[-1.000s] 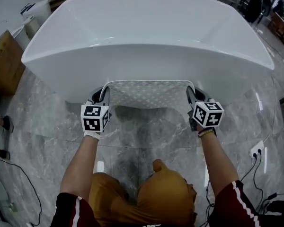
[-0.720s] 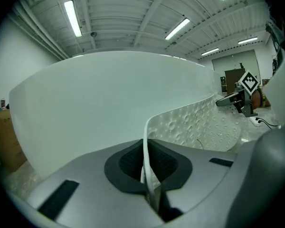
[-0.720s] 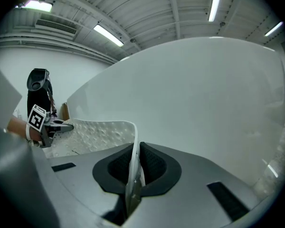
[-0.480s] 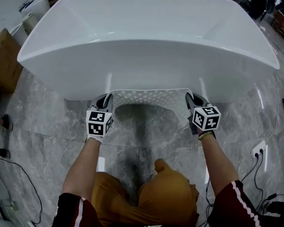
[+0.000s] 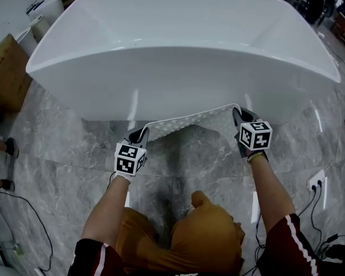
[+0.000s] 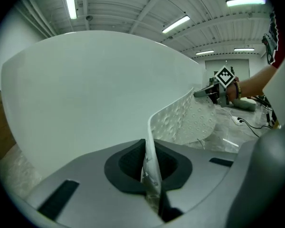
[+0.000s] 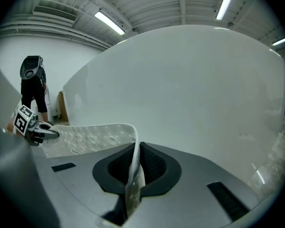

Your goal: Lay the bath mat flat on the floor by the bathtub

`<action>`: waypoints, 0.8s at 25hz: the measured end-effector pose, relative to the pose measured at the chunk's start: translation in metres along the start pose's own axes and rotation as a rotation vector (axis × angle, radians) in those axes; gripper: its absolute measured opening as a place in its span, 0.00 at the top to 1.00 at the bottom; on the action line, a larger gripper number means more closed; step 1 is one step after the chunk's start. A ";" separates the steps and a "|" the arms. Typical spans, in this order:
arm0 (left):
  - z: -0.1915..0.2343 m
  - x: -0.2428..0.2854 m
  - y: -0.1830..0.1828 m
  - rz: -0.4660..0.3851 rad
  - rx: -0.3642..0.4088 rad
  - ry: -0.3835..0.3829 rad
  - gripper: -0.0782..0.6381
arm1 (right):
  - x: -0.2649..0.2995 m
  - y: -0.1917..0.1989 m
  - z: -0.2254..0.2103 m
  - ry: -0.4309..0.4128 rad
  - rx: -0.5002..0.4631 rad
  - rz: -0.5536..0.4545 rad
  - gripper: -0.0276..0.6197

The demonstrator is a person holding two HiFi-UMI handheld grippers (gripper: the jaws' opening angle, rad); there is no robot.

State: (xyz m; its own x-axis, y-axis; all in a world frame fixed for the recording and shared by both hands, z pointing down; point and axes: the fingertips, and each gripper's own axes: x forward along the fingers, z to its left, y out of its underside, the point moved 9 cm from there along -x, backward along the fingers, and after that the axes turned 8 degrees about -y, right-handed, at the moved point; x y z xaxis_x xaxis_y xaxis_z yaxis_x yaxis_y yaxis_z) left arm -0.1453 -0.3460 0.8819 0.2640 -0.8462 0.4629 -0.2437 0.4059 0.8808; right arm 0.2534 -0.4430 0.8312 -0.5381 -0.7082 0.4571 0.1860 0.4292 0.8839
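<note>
Left tongs (image 5: pixel 139 135) and right tongs (image 5: pixel 237 115) each pinch an end of the dimpled white mat (image 5: pixel 187 124), stretched between them over the grey floor (image 5: pixel 63 148) just beside the bathtub's (image 5: pixel 184 50) near wall in the head view. Left gripper view: those tongs are clamped on the mat's thin edge, which curves off rightward. Right gripper view: likewise clamped, the mat running left.
</note>
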 end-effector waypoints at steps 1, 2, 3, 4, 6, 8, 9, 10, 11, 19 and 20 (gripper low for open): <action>-0.005 0.000 0.005 0.012 0.001 0.015 0.86 | -0.001 -0.001 -0.002 0.003 -0.005 0.001 0.91; -0.010 0.001 0.010 0.022 0.003 0.028 0.86 | -0.003 -0.003 -0.003 0.004 -0.012 0.001 0.91; -0.014 0.002 0.014 0.031 0.003 0.040 0.86 | -0.004 -0.004 -0.004 0.004 -0.023 0.000 0.91; -0.018 0.002 0.017 0.038 0.001 0.047 0.86 | -0.006 -0.005 -0.004 0.003 -0.037 0.000 0.91; -0.022 0.003 0.023 0.048 -0.013 0.055 0.86 | -0.009 -0.002 -0.002 0.001 -0.053 0.002 0.91; -0.024 0.001 0.027 0.055 -0.019 0.059 0.86 | -0.015 0.007 0.000 0.001 -0.040 0.011 0.91; -0.025 0.000 0.029 0.057 -0.016 0.063 0.86 | -0.019 0.013 0.001 0.000 -0.027 0.013 0.91; -0.026 -0.001 0.029 0.059 -0.012 0.066 0.86 | -0.023 0.019 0.002 -0.005 -0.011 0.012 0.91; -0.026 -0.002 0.029 0.060 -0.008 0.069 0.86 | -0.027 0.024 0.003 -0.012 0.004 0.011 0.91; -0.019 -0.005 0.031 0.079 0.038 0.055 0.86 | -0.050 0.067 0.021 -0.040 0.078 0.056 0.91; -0.018 -0.006 0.032 0.080 0.045 0.054 0.86 | -0.053 0.073 0.024 -0.043 0.091 0.060 0.91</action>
State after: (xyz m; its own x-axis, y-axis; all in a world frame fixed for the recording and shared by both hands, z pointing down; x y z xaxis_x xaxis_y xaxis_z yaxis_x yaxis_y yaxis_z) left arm -0.1378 -0.3218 0.9095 0.2916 -0.7912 0.5376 -0.3071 0.4548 0.8359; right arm 0.2758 -0.3608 0.8693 -0.5633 -0.6562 0.5022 0.1441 0.5204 0.8417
